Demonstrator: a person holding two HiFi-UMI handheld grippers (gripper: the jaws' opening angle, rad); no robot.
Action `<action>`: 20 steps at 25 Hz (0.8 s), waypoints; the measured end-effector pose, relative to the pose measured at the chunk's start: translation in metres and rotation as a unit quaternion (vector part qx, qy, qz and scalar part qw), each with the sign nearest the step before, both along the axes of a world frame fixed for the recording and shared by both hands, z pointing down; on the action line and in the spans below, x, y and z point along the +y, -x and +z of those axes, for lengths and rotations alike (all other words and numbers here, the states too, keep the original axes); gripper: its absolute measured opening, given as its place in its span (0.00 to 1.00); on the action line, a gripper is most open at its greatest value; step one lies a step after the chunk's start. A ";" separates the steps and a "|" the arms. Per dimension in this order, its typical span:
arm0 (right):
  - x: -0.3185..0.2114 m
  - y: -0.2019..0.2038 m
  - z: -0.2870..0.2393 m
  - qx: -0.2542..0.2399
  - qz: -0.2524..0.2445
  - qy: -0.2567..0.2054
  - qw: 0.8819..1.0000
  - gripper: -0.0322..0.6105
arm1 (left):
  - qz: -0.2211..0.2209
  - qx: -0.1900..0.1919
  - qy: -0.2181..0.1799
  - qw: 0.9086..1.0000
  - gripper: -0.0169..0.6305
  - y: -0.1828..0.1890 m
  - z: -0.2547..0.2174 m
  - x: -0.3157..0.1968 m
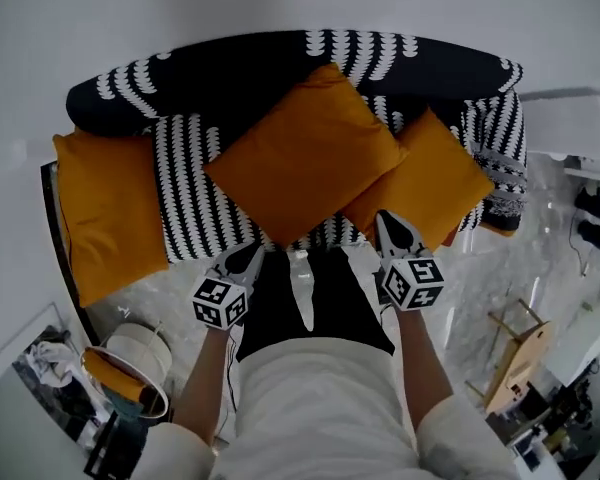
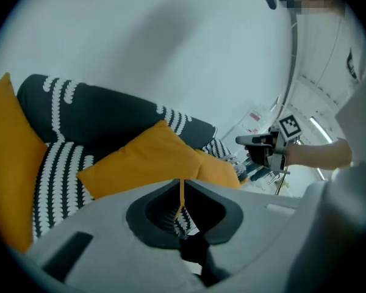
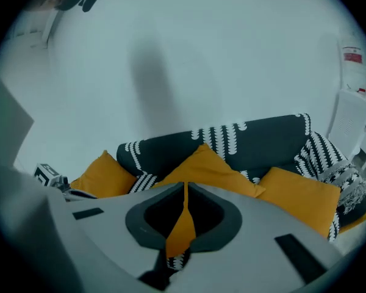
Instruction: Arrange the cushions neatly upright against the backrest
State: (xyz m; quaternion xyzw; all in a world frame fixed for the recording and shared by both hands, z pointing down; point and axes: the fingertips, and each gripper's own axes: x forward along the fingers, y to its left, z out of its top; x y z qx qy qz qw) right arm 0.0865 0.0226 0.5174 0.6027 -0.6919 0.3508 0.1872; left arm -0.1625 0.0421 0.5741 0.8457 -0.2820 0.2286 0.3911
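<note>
Three orange cushions lie on a black-and-white patterned sofa (image 1: 280, 63). The left cushion (image 1: 108, 213) rests at the sofa's left end. The middle cushion (image 1: 305, 158) stands on a corner like a diamond, overlapping the right cushion (image 1: 428, 183). My left gripper (image 1: 250, 256) is shut and empty just before the seat's front edge, below the middle cushion. My right gripper (image 1: 385, 220) is shut and empty too, with its tip at the lower edge of the right cushion. In the left gripper view the middle cushion (image 2: 146, 160) lies ahead of the shut gripper (image 2: 182, 188). The right gripper view shows the middle cushion (image 3: 204, 166) beyond that shut gripper (image 3: 184, 191).
A white wall stands behind the sofa. A round white stool or lamp (image 1: 135, 358) sits on the marble floor at the lower left. A wooden stand (image 1: 515, 353) and clutter are at the right. The person's legs stand between the two grippers.
</note>
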 end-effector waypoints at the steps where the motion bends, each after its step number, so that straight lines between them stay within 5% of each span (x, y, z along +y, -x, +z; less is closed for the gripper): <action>1: -0.005 -0.008 0.012 0.000 -0.006 0.007 1.000 0.06 | -0.007 -0.010 0.011 1.000 0.05 -0.001 0.018 0.004; 5: -0.013 -0.033 0.060 0.011 -0.043 0.039 0.998 0.07 | -0.060 -0.048 0.061 0.995 0.05 -0.001 0.077 0.029; 8: -0.018 -0.051 0.091 0.028 -0.073 0.053 0.995 0.09 | -0.095 -0.055 0.090 0.990 0.23 -0.009 0.113 0.044; 11: -0.023 -0.065 0.125 0.027 -0.090 0.068 0.993 0.18 | -0.101 -0.084 0.107 0.986 0.31 -0.014 0.161 0.055; 16: -0.030 -0.090 0.176 0.060 -0.100 0.102 0.988 0.31 | -0.164 -0.107 0.208 0.958 0.45 -0.015 0.234 0.098; 20: -0.042 -0.099 0.210 0.112 -0.126 0.112 0.979 0.37 | -0.175 -0.134 0.229 0.948 0.55 -0.011 0.277 0.107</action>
